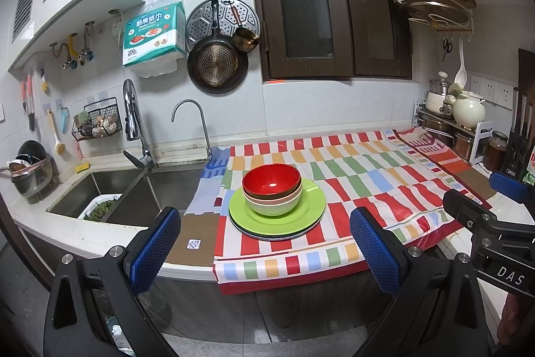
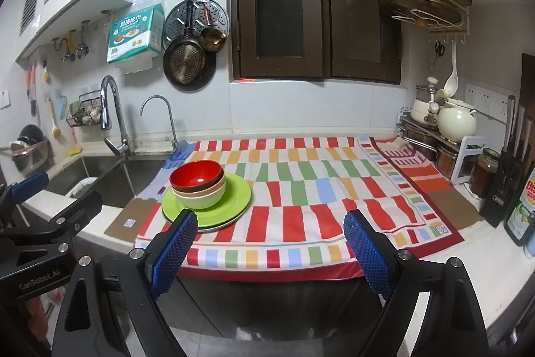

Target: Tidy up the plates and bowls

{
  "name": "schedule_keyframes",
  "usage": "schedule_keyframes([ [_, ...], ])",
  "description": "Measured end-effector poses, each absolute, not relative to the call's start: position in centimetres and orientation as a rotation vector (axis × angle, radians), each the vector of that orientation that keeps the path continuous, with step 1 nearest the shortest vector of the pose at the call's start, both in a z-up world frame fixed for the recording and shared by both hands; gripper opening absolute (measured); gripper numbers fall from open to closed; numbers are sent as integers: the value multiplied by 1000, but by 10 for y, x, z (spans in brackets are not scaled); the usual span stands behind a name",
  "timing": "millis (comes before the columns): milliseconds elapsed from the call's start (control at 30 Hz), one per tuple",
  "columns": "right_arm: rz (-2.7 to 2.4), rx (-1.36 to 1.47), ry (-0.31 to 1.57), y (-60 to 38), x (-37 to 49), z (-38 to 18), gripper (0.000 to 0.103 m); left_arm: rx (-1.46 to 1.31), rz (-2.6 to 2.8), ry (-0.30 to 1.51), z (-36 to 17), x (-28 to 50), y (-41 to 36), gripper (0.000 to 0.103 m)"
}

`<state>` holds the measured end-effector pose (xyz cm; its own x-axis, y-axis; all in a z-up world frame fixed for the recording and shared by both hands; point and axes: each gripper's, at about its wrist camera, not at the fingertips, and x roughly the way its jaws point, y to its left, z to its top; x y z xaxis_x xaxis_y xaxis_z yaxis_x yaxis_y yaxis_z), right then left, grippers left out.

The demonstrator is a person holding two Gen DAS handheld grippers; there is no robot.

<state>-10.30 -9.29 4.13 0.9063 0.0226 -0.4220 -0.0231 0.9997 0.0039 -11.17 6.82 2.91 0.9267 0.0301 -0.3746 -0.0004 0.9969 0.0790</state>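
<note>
A red bowl (image 1: pixel 271 180) nests in a pink bowl (image 1: pixel 264 197) and a pale green bowl (image 1: pixel 274 206). This stack rests on a green plate (image 1: pixel 311 206) with darker plates under it, on the striped cloth (image 1: pixel 367 183). My left gripper (image 1: pixel 267 251) hangs open in front of the counter edge, short of the stack, nothing between its blue pads. In the right wrist view the same bowls (image 2: pixel 197 181) and green plate (image 2: pixel 234 199) lie left of centre. My right gripper (image 2: pixel 271 253) is open and empty too, its left pad overlapping the plate's near rim in the picture.
A steel sink (image 1: pixel 133 189) with taps lies left of the cloth. At the right stand a rack with pots (image 2: pixel 434 122), jars (image 2: pixel 483 169), a knife block (image 2: pixel 508 183) and a bottle (image 2: pixel 525 206). Pans hang on the tiled wall (image 1: pixel 217 62).
</note>
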Motion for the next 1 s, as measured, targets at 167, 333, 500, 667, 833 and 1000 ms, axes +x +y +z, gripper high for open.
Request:
schedule_keyframes([
  [167,23,-2,436,-93,-103,41,90,78,18,384,31,-113,68,103],
  [333,23,-2,436,-93,-103,41,90,76,18,383,31,-114,68,103],
  [500,25,-3,435,-93,-103,41,90,77,22,377,36,-115,67,103],
  [667,26,-3,436,-92,-103,41,90,77,22,378,36,-115,67,103],
  [833,25,-4,436,-92,-103,41,90,77,22,379,35,-115,67,103],
  [1000,25,-4,437,-92,-103,41,90,77,23,381,35,-114,66,103],
])
